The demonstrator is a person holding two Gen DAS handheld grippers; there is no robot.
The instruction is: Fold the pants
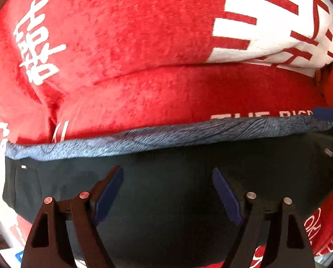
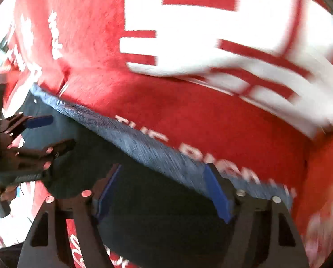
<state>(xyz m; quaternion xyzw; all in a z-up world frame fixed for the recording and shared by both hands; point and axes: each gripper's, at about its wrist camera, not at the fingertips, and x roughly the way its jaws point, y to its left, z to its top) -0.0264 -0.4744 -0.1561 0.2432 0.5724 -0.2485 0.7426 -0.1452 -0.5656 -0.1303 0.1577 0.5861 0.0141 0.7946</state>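
The blanket (image 1: 144, 33), red with white lettering, covers the whole work surface and lies rumpled beyond the pants.

The pants (image 1: 166, 189), dark with a grey-blue waistband (image 1: 166, 134), lie flat on the blanket directly under both grippers. The waistband is the far edge in both wrist views. Its long axis runs left to right across the left wrist view and slants down to the right in the right wrist view.

The left gripper (image 1: 167, 192) points steeply down over the dark cloth, just short of the waistband and near its middle. Its jaws are spread, with nothing pinched.

The right gripper (image 2: 164, 192) sits toward the waistband's right end. Its jaws are spread. One pad overlaps the waistband in the picture; the view is blurred, so contact probably has not been made, but this cannot be confirmed.

Judgement: each gripper is set to take the waistband on its own side. The right gripper is nearer the band's edge. Red blanket beyond the waistband gives open room; a ridge in the blanket lies further off.
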